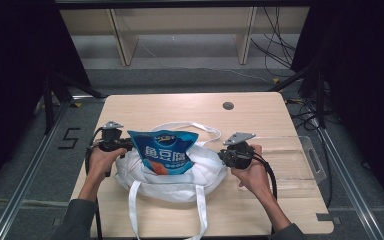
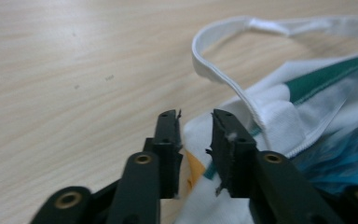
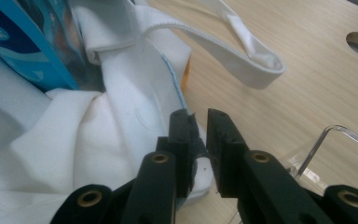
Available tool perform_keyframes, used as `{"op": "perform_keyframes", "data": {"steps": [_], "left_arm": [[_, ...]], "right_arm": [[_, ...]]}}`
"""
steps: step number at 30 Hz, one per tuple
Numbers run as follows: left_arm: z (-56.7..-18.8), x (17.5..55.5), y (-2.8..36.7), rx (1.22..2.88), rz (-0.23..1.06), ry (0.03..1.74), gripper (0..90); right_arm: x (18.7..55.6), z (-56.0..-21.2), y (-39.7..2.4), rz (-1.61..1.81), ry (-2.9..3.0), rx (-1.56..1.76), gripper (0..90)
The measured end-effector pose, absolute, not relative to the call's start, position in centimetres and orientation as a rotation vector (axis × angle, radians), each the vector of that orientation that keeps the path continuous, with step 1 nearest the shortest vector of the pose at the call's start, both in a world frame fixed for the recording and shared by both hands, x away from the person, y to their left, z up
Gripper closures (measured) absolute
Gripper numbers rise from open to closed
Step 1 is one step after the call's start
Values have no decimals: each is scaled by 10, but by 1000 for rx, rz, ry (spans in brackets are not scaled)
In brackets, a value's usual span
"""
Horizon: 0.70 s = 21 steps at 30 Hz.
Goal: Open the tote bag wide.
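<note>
At the centre of the high view a white tote bag (image 1: 172,175) lies on the bench (image 1: 260,115), a blue snack packet (image 1: 164,151) sticking out of its mouth. The left gripper (image 2: 196,116) sits at the bag's left edge, jaws slightly parted, gripping nothing. The right gripper (image 3: 196,115), at the bag's right edge beside a clear tray (image 1: 305,165), is likewise slightly parted over the cloth.

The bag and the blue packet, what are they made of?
The bag looks like soft white cloth: it creases and slumps, with stitched straps. The packet seems to be glossy plastic film, printed and shiny. The tray beside them looks like clear hard plastic.
</note>
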<state>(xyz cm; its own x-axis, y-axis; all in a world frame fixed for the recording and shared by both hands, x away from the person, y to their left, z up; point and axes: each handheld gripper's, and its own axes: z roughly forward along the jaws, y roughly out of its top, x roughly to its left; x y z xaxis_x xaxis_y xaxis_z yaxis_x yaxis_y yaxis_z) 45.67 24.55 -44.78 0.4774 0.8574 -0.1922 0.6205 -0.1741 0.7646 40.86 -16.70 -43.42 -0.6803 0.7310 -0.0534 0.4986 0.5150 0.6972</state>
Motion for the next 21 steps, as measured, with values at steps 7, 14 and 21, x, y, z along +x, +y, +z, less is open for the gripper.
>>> {"op": "perform_keyframes", "data": {"steps": [7, 14, 21], "left_arm": [[-423, 431, 254, 1796, 374, 1198, 563], [-404, 391, 261, 1765, 446, 1186, 462], [-416, 339, 262, 1787, 446, 1175, 386]], "right_arm": [[408, -416, -179, 1084, 2398, 1019, 717], [407, -387, -185, 1137, 2431, 961, 646], [405, -366, -179, 1131, 2495, 889, 561]]}}
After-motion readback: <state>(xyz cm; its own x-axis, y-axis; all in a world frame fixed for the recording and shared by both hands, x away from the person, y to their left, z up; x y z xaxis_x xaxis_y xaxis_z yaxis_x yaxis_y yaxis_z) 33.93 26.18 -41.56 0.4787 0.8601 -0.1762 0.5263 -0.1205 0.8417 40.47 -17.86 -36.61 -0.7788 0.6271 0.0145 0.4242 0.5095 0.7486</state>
